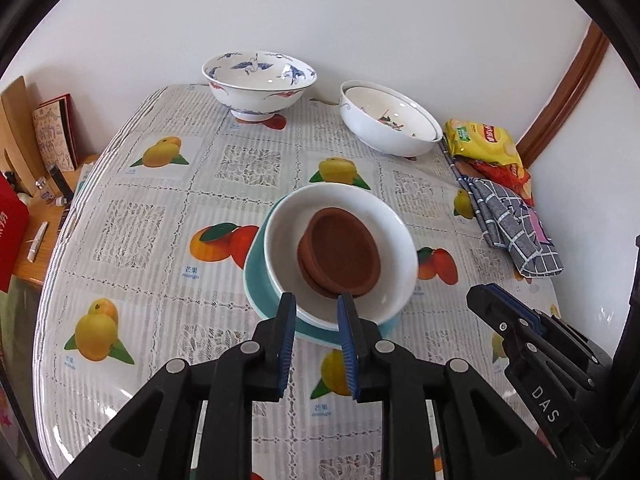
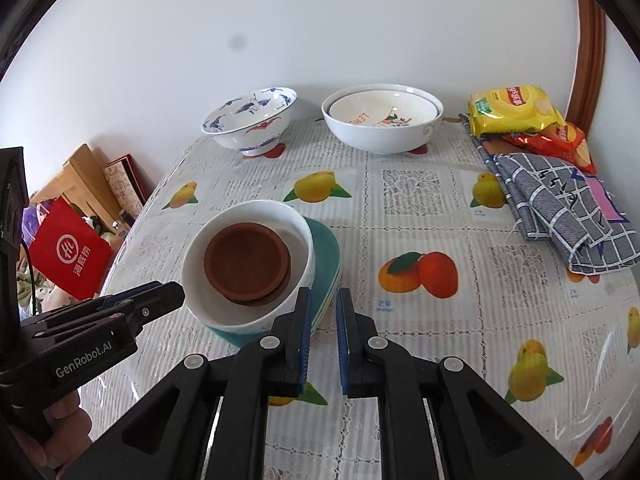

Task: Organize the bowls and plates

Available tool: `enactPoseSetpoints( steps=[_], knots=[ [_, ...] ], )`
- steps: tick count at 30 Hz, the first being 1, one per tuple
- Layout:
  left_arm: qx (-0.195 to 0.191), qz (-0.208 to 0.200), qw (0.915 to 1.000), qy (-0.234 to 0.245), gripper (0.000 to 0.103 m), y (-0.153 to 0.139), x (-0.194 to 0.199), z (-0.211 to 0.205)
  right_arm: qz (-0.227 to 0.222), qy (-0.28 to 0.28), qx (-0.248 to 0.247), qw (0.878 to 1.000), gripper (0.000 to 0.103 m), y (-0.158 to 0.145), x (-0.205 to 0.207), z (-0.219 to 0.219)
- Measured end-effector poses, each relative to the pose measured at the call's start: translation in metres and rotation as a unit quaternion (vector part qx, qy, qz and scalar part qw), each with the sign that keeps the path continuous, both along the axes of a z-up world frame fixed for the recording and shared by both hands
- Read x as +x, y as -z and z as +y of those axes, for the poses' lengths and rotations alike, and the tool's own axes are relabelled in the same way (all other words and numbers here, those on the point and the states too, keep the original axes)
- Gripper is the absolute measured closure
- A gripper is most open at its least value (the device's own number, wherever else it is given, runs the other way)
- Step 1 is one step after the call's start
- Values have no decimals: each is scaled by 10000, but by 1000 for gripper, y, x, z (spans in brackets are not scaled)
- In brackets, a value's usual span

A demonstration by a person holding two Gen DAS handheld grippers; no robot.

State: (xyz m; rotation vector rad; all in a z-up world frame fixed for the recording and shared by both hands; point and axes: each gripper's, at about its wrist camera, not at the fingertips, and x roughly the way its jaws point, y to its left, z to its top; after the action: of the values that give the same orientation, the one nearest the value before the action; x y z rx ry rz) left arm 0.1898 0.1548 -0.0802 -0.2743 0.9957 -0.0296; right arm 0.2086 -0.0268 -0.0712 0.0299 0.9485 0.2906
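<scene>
Fruit-print tablecloth (image 2: 404, 200) against white wall (image 2: 280, 20) — left gripper (image 1: 317, 307) and right gripper (image 2: 322, 303) both apart, empty.

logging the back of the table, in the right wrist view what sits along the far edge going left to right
blue-and-white crane bowl → nested white bowls → yellow chip bag → red chip bag. The grey checked cloth lies nearer, under the bags, so it is left out of the order.
</scene>
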Motion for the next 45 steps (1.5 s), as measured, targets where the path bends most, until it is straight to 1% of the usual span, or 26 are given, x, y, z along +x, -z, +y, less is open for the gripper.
enactPoseSetpoints(
  steps=[1, 2, 3, 5, 8, 9, 12, 14, 16, 20, 23, 27, 28, 29, 30, 32, 33, 36, 42, 45],
  knots=[
    [34, -57, 10000, 19, 77, -4, -6, -5, -76, 37, -41, 10000, 89, -5, -7, -3],
    [74, -105, 9999, 28, 75, -8, -11, -9, -130, 63, -94, 9999, 83, -9, -13, -5],
    [112, -146, 9998, 39, 74, -11, -16, -13, -175, 90, -146, 9997, 73, -12, -20, -8],
    [174, -250, 9995, 54, 74, -18, -27, -22, -295, 154, -159, 9993, 64, -19, -32, -14],
    [294, -400, 9987, 89, 71, -27, -43, -36, -464, 264, -189, 9984, 59, -29, -52, -26],
    [316, -456, 9984, 82, 68, -31, -49, -40, -491, 311, -197, 9981, 55, -31, -57, -31],
    [476, -655, 9967, 39, 60, -40, -64, -51, -530, 419, -180, 9976, 49, -38, -72, -45],
    [617, -803, 9948, 32, 58, -47, -75, -59, -574, 440, -237, 9971, 45, -43, -81, -51],
    [690, -925, 9933, 8, 51, -53, -86, -66, -667, 489, -253, 9963, 44, -46, -93, -58],
    [742, -1098, 9912, 0, 43, -58, -106, -78, -666, 597, -135, 9959, 44, -49, -109, -76],
    [879, -1188, 9890, 9, 40, -58, -119, -89, -706, 688, -173, 9950, 44, -50, -118, -88],
    [907, -1298, 9873, -92, 30, -60, -137, -95, -733, 807, -105, 9940, 42, -51, -134, -106],
    [925, -1319, 9869, -103, 28, -60, -141, -97, -736, 839, -144, 9936, 39, -51, -138, -109],
    [954, -1336, 9864, -102, 27, -61, -145, -99, -759, 886, -206, 9930, 28, -51, -142, -112],
    [1010, -1352, 9856, -79, 25, -62, -148, -102, -839, 909, -271, 9920, 20, -51, -147, -114],
    [1093, -1414, 9839, -45, 20, -63, -154, -107, -924, 891, -323, 9912, 16, -52, -156, -118],
    [1118, -1451, 9831, -51, 18, -64, -156, -108, -906, 887, -310, 9914, 15, -52, -157, -119],
    [1125, -1477, 9826, -70, 17, -65, -160, -110, -892, 918, -256, 9914, 13, -52, -163, -124],
    [1176, -1401, 9831, -76, 16, -63, -162, -110, -960, 1012, -408, 9894, 12, -52, -171, -127],
    [1134, -1381, 9839, -85, 16, -62, -163, -109, -1021, 1008, -493, 9884, 11, -53, -174, -126]
  ],
)
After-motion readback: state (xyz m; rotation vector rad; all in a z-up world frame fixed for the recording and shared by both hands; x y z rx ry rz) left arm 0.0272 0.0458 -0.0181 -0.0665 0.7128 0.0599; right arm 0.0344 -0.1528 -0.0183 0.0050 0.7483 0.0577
